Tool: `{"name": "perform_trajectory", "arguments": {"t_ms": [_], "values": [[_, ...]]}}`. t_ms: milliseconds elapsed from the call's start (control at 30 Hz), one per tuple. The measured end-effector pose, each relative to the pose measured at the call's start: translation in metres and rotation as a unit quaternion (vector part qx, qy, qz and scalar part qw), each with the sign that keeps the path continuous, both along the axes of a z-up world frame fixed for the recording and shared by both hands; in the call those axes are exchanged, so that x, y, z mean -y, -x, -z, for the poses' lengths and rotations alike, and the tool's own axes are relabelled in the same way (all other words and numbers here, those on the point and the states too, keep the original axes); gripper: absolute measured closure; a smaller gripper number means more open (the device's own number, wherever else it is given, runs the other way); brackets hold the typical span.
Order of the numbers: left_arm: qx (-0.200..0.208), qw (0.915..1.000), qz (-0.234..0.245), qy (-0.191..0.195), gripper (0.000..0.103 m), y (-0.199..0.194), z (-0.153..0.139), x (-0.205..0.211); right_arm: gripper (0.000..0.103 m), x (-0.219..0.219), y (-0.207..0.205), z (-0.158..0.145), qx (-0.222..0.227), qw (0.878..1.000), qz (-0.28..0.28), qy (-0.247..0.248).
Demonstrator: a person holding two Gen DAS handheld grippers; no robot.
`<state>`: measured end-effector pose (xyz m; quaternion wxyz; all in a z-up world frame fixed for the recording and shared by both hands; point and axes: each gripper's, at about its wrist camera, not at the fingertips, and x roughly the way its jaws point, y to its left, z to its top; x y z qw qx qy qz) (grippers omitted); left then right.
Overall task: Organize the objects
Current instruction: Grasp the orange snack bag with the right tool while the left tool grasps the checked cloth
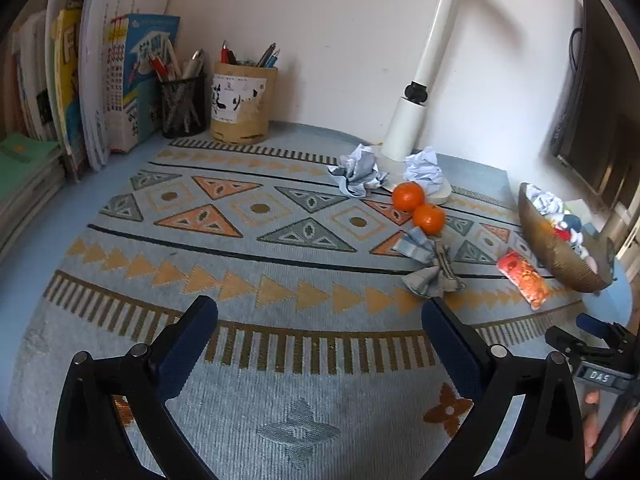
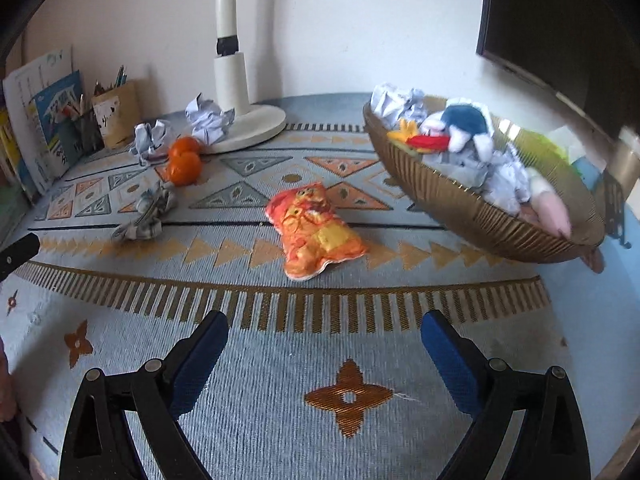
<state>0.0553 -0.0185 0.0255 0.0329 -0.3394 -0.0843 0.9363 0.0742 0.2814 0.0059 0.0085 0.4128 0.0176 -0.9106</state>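
Note:
My left gripper [image 1: 320, 312] is open and empty above the patterned mat [image 1: 280, 240]. My right gripper [image 2: 324, 326] is open and empty too, facing an orange snack packet [image 2: 314, 230] that also shows in the left wrist view [image 1: 524, 278]. Two oranges [image 1: 418, 208] lie by the lamp base, seen again from the right [image 2: 184, 162]. Crumpled paper balls [image 1: 358, 170] and a checked cloth with a clip [image 1: 430, 266] lie near them. A gold basket [image 2: 472, 216] at the right holds paper balls and soft toys.
A white desk lamp [image 1: 412, 120] stands at the back. Two pen holders [image 1: 244, 104] and upright books [image 1: 80, 80] fill the back left corner. A dark monitor [image 2: 560, 28] hangs at the right. The basket also shows in the left view [image 1: 560, 256].

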Motion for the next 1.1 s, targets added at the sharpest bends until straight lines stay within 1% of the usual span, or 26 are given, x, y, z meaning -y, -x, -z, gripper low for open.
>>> {"name": "perform_trajectory", "arguments": {"t_ms": [33, 100, 133, 200, 233, 300, 367, 400, 467, 500, 533, 600, 633, 667, 700, 733, 767, 800, 833, 867, 900, 933, 967, 1033, 1067, 1100], "values": [[-0.003, 0.9999, -0.005, 0.009, 0.001, 0.0, -0.002, -0.002, 0.006, -0.002, 0.002, 0.002, 0.01, 1.0, -0.006, 0.011], [-0.012, 0.9993, -0.012, 0.032, 0.001, -0.003, -0.004, -0.007, 0.006, -0.012, 0.01, 0.009, 0.046, 0.997, -0.016, 0.055], [-0.013, 0.9993, -0.006, 0.035, 0.001, -0.003, -0.005, -0.009, 0.006, -0.014, 0.011, 0.01, 0.053, 0.997, -0.012, 0.062], [0.002, 0.9989, 0.006, 0.046, 0.001, 0.002, -0.003, -0.015, 0.006, -0.017, 0.014, 0.006, 0.057, 0.996, -0.008, 0.067], [0.017, 0.9987, 0.012, 0.047, 0.001, 0.007, -0.003, -0.018, 0.006, -0.016, 0.016, 0.0, 0.057, 0.996, -0.011, 0.063], [0.039, 0.9988, 0.02, 0.021, 0.001, 0.015, -0.006, -0.024, 0.006, -0.011, 0.023, -0.008, 0.065, 0.997, -0.021, 0.045], [0.049, 0.9985, 0.026, 0.0, 0.001, 0.027, -0.013, -0.035, 0.006, 0.0, 0.038, -0.013, 0.077, 0.997, -0.028, 0.006], [0.054, 0.9979, 0.034, 0.003, 0.001, 0.036, -0.017, -0.045, 0.006, 0.003, 0.047, -0.015, 0.072, 0.997, -0.025, -0.01], [0.064, 0.9959, 0.062, 0.017, 0.001, 0.054, -0.02, -0.066, 0.006, 0.003, 0.062, -0.012, 0.064, 0.998, -0.016, -0.01], [0.064, 0.9945, 0.077, 0.03, 0.001, 0.062, -0.02, -0.078, 0.006, 0.001, 0.07, -0.008, 0.068, 0.998, -0.014, 0.0], [0.065, 0.9931, 0.088, 0.044, 0.001, 0.069, -0.017, -0.088, 0.006, -0.002, 0.081, 0.0, 0.076, 0.997, -0.007, 0.022], [0.073, 0.9895, 0.103, 0.071, 0.003, 0.081, -0.008, -0.106, 0.006, -0.006, 0.09, 0.008, 0.08, 0.996, 0.002, 0.043], [0.081, 0.9875, 0.109, 0.08, 0.009, 0.088, -0.001, -0.113, 0.005, -0.006, 0.092, 0.012, 0.071, 0.997, 0.006, 0.041], [0.088, 0.9864, 0.112, 0.083, 0.019, 0.092, 0.004, -0.116, 0.004, -0.005, 0.092, 0.013, 0.063, 0.997, 0.008, 0.031], [0.097, 0.9852, 0.115, 0.083, 0.025, 0.096, 0.01, -0.119, 0.004, -0.003, 0.093, 0.014, 0.065, 0.998, 0.008, 0.024], [0.106, 0.9842, 0.117, 0.08, 0.04, 0.1, 0.016, -0.12, 0.005, 0.001, 0.095, 0.013, 0.063, 0.998, 0.001, 0.017], [0.116, 0.9829, 0.119, 0.08, 0.046, 0.104, 0.021, -0.122, 0.008, 0.003, 0.095, 0.014, 0.062, 0.998, -0.006, 0.016], [0.095, 0.9845, 0.115, 0.092, 0.052, 0.101, 0.021, -0.123, 0.012, 0.005, 0.095, 0.014, 0.06, 0.998, -0.009, 0.008], [0.095, 0.984, 0.122, 0.089, 0.064, 0.101, 0.021, -0.124, 0.024, 0.009, 0.093, 0.013, 0.052, 0.998, -0.019, 0.004], [0.087, 0.9851, 0.123, 0.083, 0.077, 0.099, 0.019, -0.123, 0.035, 0.012, 0.091, 0.012, 0.045, 0.999, -0.028, 0.002], [0.085, 0.9859, 0.124, 0.074, 0.079, 0.097, 0.019, -0.121, 0.039, 0.016, 0.089, 0.011, 0.038, 0.999, -0.028, -0.008], [0.085, 0.9863, 0.123, 0.07, 0.08, 0.097, 0.018, -0.119, 0.053, 0.02, 0.086, 0.01, 0.028, 0.999, -0.026, -0.022], [0.084, 0.9869, 0.122, 0.065, 0.084, 0.096, 0.017, -0.117, 0.064, 0.023, 0.085, 0.01, 0.023, 0.999, -0.03, -0.026], [0.077, 0.9885, 0.123, 0.045, 0.084, 0.09, 0.013, -0.111, 0.067, 0.027, 0.082, 0.009, 0.018, 0.999, -0.034, -0.038], [0.07, 0.9892, 0.126, 0.03, 0.084, 0.085, 0.009, -0.105, 0.068, 0.026, 0.081, 0.009, 0.02, 0.999, -0.035, -0.03], [0.061, 0.9899, 0.127, 0.02, 0.084, 0.078, 0.004, -0.1, 0.068, 0.022, 0.079, 0.007, 0.025, 0.999, -0.037, -0.008]]}}
